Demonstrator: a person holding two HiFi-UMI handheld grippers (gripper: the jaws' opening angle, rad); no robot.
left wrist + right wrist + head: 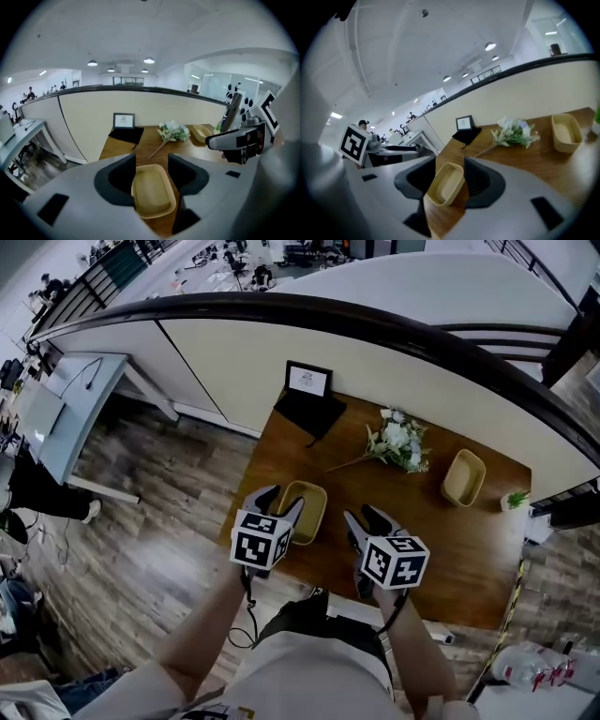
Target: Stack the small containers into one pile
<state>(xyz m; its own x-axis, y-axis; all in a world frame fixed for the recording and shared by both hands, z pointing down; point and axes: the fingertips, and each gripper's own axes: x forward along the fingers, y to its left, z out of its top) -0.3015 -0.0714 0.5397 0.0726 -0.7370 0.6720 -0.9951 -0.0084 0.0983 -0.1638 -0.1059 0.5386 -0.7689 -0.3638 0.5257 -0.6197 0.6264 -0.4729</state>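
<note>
Wooden table [394,512] | near container [311,510] half hidden behind left gripper [281,500]

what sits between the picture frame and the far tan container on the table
A bouquet of white flowers lies between the picture frame and the far container, its stem pointing toward the near edge. The head view shows this most clearly.

— What carries everything?
— A brown wooden table [441,554].
— And on it?
— A tan oblong container [307,512] sits near the front left edge. A second tan oblong container [464,476] sits well apart, toward the right. A bunch of white flowers with green leaves [398,442] lies further back between them.
— Anything else?
— A small framed picture [308,380] stands on a black cloth [309,415] at the back. A tiny green potted plant [515,499] is at the right edge.
</note>
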